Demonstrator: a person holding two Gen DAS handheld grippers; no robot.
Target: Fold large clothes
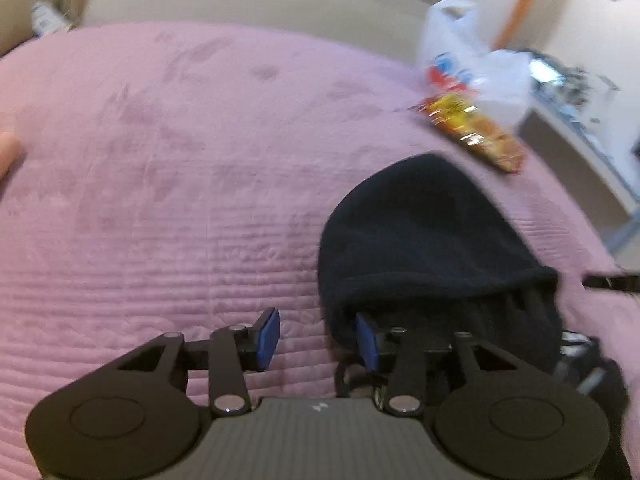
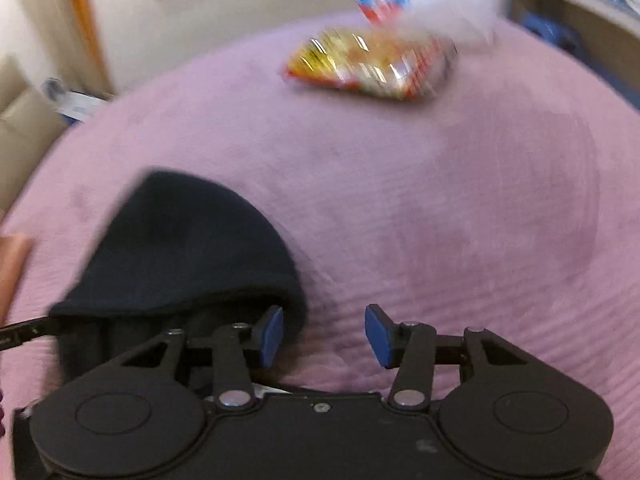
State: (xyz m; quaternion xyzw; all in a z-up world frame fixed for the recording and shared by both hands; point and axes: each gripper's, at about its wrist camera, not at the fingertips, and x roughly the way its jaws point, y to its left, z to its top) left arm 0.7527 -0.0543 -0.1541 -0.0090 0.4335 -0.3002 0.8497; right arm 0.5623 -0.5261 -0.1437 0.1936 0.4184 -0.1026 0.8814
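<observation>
Pink quilted bed cover (image 1: pixel 168 168), snack packet (image 2: pixel 370 64) and white plastic bag (image 1: pixel 468 52) at its far side, dark garment hood (image 1: pixel 424 232) lying between both tools, left gripper (image 1: pixel 318 336) fingers spread with one tip tucked in the hood's opening, right gripper (image 2: pixel 324 336) fingers spread, low over the cover

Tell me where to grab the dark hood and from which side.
Probably take the dark hood at its rolled opening edge, the nearest, thickest fold, lying across the pink bedspread. Come from the near side: the open left tool and right tool each reach one end of it.
</observation>
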